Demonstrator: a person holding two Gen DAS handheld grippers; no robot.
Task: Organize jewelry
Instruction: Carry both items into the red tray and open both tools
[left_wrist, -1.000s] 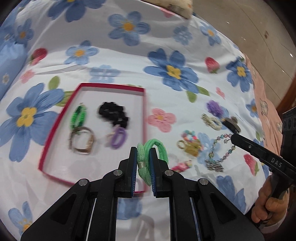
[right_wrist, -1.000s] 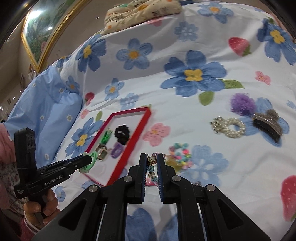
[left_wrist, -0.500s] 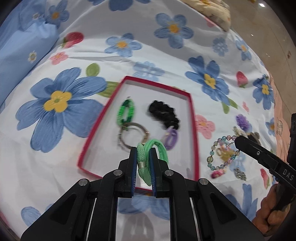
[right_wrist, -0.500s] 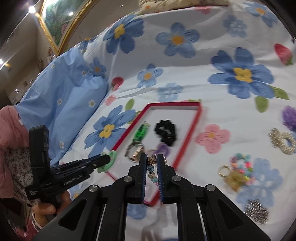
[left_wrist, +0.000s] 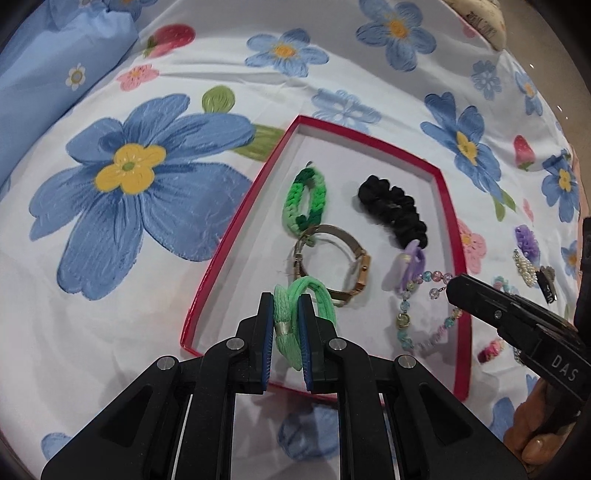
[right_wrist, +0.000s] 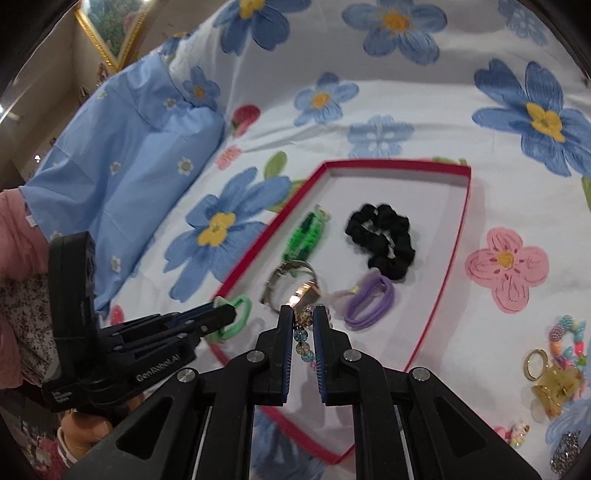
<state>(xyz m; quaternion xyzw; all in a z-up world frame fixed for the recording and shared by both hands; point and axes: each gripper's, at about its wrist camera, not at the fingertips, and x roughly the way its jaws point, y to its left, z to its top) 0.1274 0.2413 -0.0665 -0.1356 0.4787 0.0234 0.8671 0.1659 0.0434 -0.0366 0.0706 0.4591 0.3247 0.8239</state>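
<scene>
Carrying both finds over the red tray (left_wrist: 236, 236): left gripper (left_wrist: 287, 325) clamps a green hair tie (left_wrist: 314, 295), right gripper (right_wrist: 303, 334) pinches a bead bracelet (left_wrist: 424, 310). Next, lower and release near the watch (left_wrist: 332, 266).

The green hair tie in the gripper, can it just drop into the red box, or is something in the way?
Mostly clear. The green hair tie hangs over the red box near its front edge, with the watch lying just ahead of it. Bare box floor shows on the left.
</scene>
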